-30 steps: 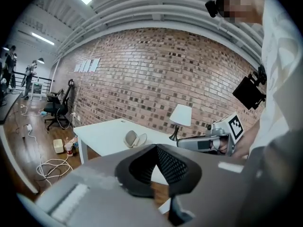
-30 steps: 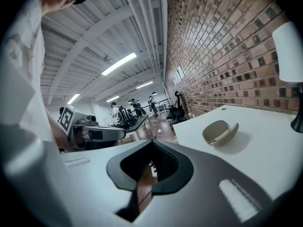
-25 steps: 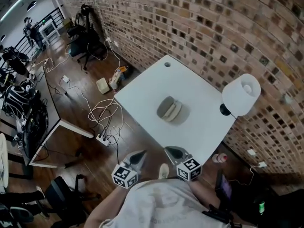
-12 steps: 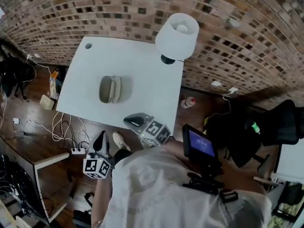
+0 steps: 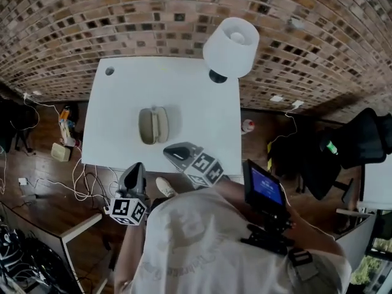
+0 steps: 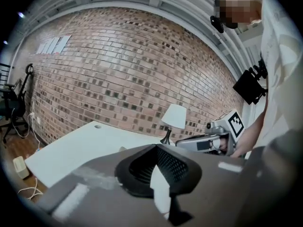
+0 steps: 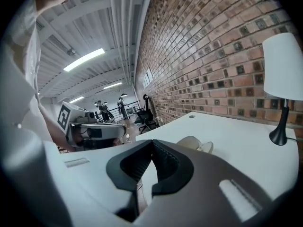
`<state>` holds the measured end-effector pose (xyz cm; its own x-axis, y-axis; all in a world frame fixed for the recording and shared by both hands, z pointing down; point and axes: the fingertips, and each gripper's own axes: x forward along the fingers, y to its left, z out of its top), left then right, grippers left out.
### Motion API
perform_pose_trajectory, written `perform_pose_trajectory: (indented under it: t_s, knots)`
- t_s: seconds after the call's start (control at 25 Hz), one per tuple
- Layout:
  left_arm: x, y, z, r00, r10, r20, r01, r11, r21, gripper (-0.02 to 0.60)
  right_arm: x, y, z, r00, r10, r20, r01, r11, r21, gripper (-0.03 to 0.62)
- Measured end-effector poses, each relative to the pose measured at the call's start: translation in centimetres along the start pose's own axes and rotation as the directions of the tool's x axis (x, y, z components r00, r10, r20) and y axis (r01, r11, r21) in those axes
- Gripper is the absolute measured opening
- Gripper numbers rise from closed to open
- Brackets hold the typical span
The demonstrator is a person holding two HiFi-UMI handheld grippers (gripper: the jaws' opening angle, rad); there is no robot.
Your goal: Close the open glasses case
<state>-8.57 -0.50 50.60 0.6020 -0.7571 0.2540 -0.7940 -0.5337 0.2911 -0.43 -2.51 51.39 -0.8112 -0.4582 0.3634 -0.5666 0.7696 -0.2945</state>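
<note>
You held your left hand-held gripper (image 6: 156, 146) with its jaws pressed together, tips meeting and nothing between them. Your right hand-held gripper (image 7: 151, 141) was the same: jaws closed tip to tip and empty. Neither touched anything.

The glasses case (image 5: 153, 125) lay open on the white table (image 5: 196, 103), its two halves spread side by side. It sat ahead of your right hand-held gripper, a little to the right of the jaw tips in the right gripper view, near them but apart. In the head view those tips hung over the near edge of the table, just short of the case.

Your left hand-held gripper was off the table, on your side of its near edge and over the wooden floor (image 5: 43, 164). It was to the left of the right hand-held gripper and farther back from the case. In the left gripper view the case only just showed above the jaws, ahead and slightly left of the tips, with your right hand-held gripper off to the right.

Beyond the case, well ahead and to the right of both hand-held grippers, a white-shaded lamp (image 5: 231, 46) stood on a dark base at the table's far corner, by the brick wall (image 5: 153, 17). A small round hole (image 5: 109, 71) marked the table's far left corner. Cables (image 5: 76, 173) trailed on the floor to the left of your left hand-held gripper.
</note>
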Motion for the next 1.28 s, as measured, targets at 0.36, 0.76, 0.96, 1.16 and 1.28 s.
perform_pose_trajectory:
  t_s: [0.36,0.76,0.96,1.16,1.28]
  knots:
    - [0.3,4.0,0.6,0.986,-0.155,-0.058,0.156,0.988,0.011,0.005,2.3,0.2,0.4,0.985,-0.171,0.032,0.169,0.984,0.057,0.008]
    - [1.7,3.8,-0.2,0.959,-0.270,-0.084,0.268,0.963,-0.026,0.005,2.5,-0.9,-0.4,0.971,-0.239,0.002,0.237,0.965,0.116,0.008]
    - [3.1,3.7,-0.5,0.957,-0.266,-0.114,0.266,0.964,-0.011,0.005,2.8,-2.6,-1.3,0.973,-0.232,-0.006,0.230,0.961,0.151,0.008]
    - [5.4,4.2,-0.3,0.956,-0.242,-0.164,0.248,0.969,0.018,0.005,3.6,-4.4,-1.7,0.978,-0.206,-0.020,0.206,0.966,0.158,0.008]
    - [7.0,4.0,-0.1,0.951,-0.235,-0.200,0.247,0.968,0.035,0.005,4.0,-4.8,-2.1,0.985,-0.172,-0.033,0.175,0.972,0.155,0.008]
